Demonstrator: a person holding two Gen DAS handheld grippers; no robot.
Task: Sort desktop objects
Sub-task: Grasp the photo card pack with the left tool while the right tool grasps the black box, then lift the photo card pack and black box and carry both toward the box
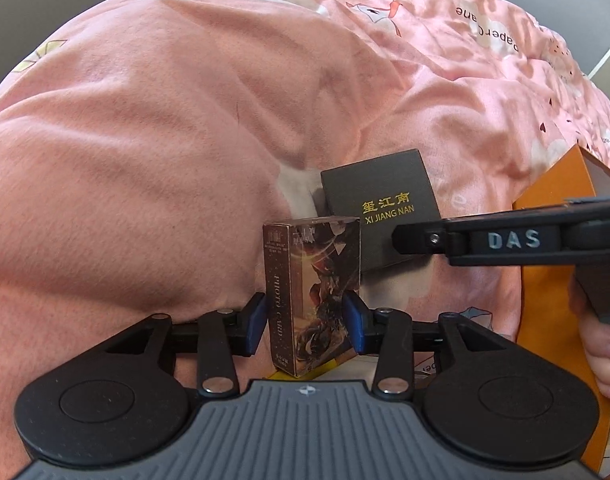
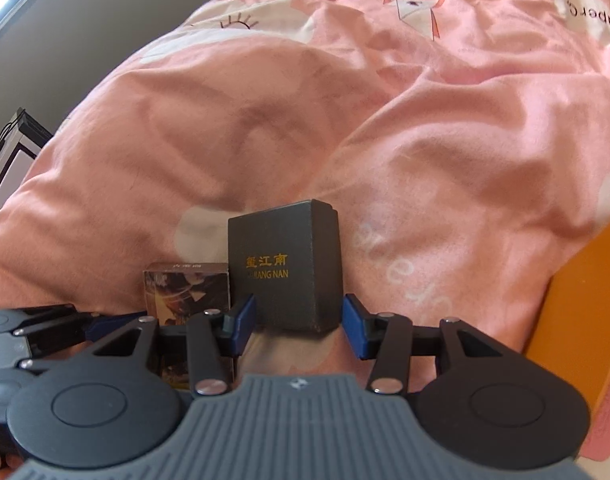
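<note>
While both boxes stand on the pink bedspread [image 1: 153, 168], I judge the sorting barely under way; nothing that I can see has gone into the orange box [image 1: 553, 216] at my right, and its inside is out of view, so I cannot say what it holds. My left gripper [image 1: 305, 322] straddles the photo card box [image 1: 313, 280], which stands upright on the cloth; the blue pads [image 1: 257, 320] sit just beside its two sides, and on the left a sliver of gap shows, so I read the fingers as apart around it, not clamped. My right gripper [image 2: 296, 326] does the same with the black box [image 2: 285, 268], the one with gold lettering, standing on edge just behind and beside the card box; here the fingers are plainly apart, with cloth showing between the right-hand pad [image 2: 355, 332] and the box's corner. Both boxes remain to be gripped, lifted and placed; where each belongs I cannot tell.
</note>
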